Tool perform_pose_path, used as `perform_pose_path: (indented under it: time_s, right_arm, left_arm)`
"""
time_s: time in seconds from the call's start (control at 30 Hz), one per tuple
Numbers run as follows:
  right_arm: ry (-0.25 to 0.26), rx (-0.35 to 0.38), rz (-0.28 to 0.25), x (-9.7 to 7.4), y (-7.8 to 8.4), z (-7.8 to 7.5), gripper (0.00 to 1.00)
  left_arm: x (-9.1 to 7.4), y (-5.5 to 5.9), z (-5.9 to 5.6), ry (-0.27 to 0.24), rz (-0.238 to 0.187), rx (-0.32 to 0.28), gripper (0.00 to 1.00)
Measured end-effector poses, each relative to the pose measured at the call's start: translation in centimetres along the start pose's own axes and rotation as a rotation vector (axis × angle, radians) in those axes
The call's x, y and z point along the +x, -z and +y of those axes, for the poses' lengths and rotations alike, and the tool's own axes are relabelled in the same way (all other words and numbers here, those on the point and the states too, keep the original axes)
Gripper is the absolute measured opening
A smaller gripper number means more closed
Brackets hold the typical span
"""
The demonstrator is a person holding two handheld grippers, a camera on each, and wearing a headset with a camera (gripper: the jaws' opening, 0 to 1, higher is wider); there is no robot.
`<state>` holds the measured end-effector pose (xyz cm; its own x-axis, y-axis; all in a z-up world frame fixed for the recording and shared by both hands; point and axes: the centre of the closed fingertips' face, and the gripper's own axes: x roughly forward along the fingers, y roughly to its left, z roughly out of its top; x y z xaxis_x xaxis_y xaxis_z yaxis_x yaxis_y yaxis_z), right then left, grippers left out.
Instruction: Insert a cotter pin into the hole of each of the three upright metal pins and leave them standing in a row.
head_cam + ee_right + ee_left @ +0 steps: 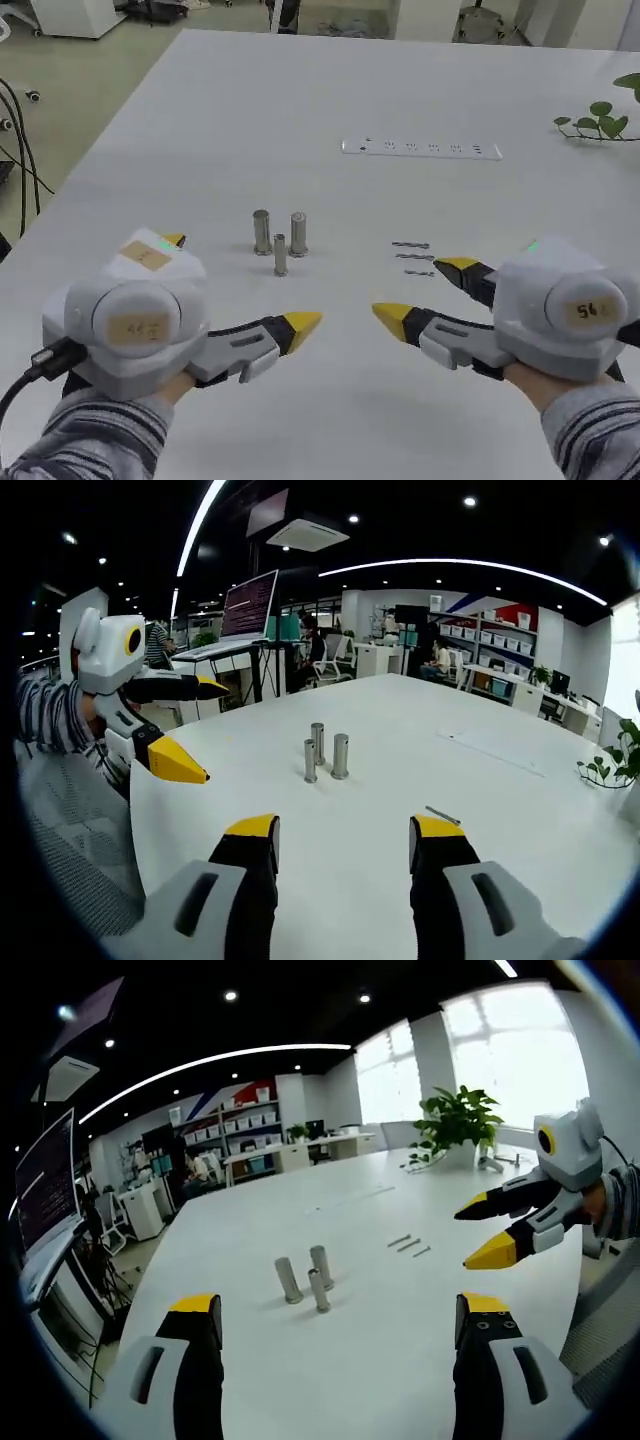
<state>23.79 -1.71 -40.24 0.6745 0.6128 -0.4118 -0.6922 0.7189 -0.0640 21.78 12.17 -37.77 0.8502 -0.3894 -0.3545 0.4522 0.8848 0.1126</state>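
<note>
Left hand-held gripper point(236, 281) is held at the near left of the white worktop point(200, 130). Its yellow-tipped jaws are spread wide and grip nothing. A striped sleeve point(95, 445) shows behind it. From that gripper's own view, the pins stand ahead, framed between the two parted jaws.

Further along, near the middle of the worktop, the three metal pins point(280, 240) stand upright in a tight cluster. Two are side by side at the back, and the third is in front, between them. They make a small triangle rather than a row.

To their right, a little apart, the three cotter pins point(414, 258) lie flat on the surface. They are parallel, one behind the other. Well beyond them, toward the far side, a white power strip point(420, 149) lies flat.

The right hand-held gripper point(422, 288) is held at the near right, pointing inward toward the left one. Its jaws are also parted and hold nothing. The tip of its farther jaw is just beside the nearest cotter pin, though I cannot tell whether they touch. A green plant point(600, 122) pokes in at the far right edge.
</note>
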Motion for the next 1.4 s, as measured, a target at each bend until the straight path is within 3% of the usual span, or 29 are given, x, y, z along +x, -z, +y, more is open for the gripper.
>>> perform_pose_path:
  time_s: [0.27, 0.47, 0.77, 0.87, 1.07, 1.4]
  right_arm:
    - [-0.116, 0.001, 0.021, 4.3, -0.2, 0.7, 0.39]
    - [-0.154, 0.026, -0.004, 7.2, -0.9, 1.2, 0.34]
    - [-0.229, 0.054, -0.035, 11.7, -2.0, 3.4, 0.27]
    - [-0.242, 0.058, -0.040, 13.1, -2.1, 3.3, 0.24]
    - [-0.272, 0.055, -0.028, 15.3, -1.4, 3.9, 0.20]
    - [-0.282, 0.063, 0.002, 16.7, -0.8, 4.6, 0.10]
  left_arm:
    - [0.2, 0.2, 0.3, -0.017, 0.012, -0.023, 0.94]
    - [0.3, 0.6, 0.6, -0.026, 0.015, -0.046, 0.94]
    - [0.5, 1.1, 1.0, -0.036, 0.022, -0.060, 0.92]
    - [0.8, 1.5, 0.8, -0.031, 0.030, -0.064, 0.92]
    - [1.1, 1.8, 0.5, -0.016, 0.040, -0.064, 0.92]
    - [1.2, 2.1, 0.7, -0.009, 0.053, -0.069, 0.92]
